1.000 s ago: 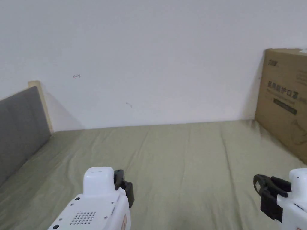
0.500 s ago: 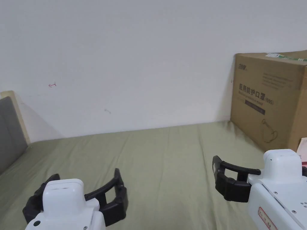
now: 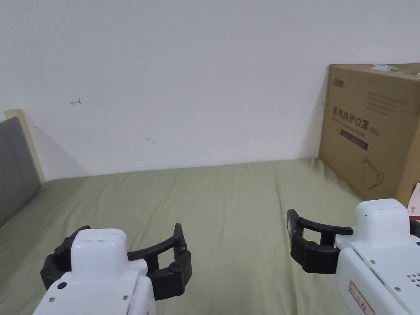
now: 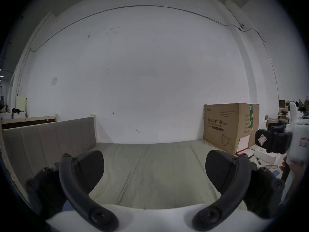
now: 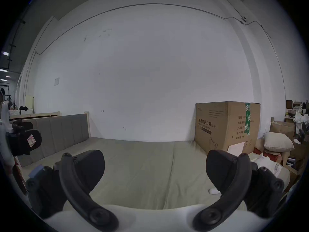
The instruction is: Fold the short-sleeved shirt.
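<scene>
Risk: no shirt visible on bed (image 3: pixel 229 197), so where it lies I cannot tell. Left gripper (image 3: pixel 123 262) and right gripper (image 3: pixel 324 246) hover over the near edge, fingers (image 4: pixel 90 167) spread, empty. Blind reach likely snags the sheet or hits box (image 3: pixel 369 127) at the far right corner.

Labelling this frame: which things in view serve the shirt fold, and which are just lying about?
For the job:
left tool, open
right tool, open
green bed sheet

Lying about:
cardboard box
grey headboard
pillow
</scene>
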A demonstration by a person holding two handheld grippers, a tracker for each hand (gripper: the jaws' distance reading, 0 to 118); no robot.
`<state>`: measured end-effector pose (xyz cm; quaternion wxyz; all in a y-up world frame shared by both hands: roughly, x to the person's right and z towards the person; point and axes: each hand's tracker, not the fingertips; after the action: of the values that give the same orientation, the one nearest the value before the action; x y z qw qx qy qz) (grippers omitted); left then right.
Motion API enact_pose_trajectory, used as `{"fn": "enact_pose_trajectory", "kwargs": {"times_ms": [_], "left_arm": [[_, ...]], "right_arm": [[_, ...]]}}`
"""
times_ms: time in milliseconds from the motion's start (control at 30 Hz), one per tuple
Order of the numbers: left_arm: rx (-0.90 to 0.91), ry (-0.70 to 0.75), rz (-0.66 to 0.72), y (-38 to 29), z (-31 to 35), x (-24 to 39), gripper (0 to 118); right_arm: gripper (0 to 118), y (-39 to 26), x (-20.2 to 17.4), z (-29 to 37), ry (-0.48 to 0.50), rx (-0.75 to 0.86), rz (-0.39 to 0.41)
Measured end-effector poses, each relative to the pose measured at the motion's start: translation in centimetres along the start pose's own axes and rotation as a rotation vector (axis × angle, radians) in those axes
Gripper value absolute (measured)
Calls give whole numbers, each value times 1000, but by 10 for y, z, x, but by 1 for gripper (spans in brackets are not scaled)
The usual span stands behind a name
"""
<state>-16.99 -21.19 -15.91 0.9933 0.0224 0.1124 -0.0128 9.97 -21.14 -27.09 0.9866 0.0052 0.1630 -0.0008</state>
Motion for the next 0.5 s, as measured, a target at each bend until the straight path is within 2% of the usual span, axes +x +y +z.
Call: {"fn": "enact_pose_trajectory", "kwargs": {"times_ms": [500], "left_arm": [[-49, 17, 18, -2, -15, -3, 118]], "right_arm": [[118, -2, -7, -7, 26, -42, 29]]}}
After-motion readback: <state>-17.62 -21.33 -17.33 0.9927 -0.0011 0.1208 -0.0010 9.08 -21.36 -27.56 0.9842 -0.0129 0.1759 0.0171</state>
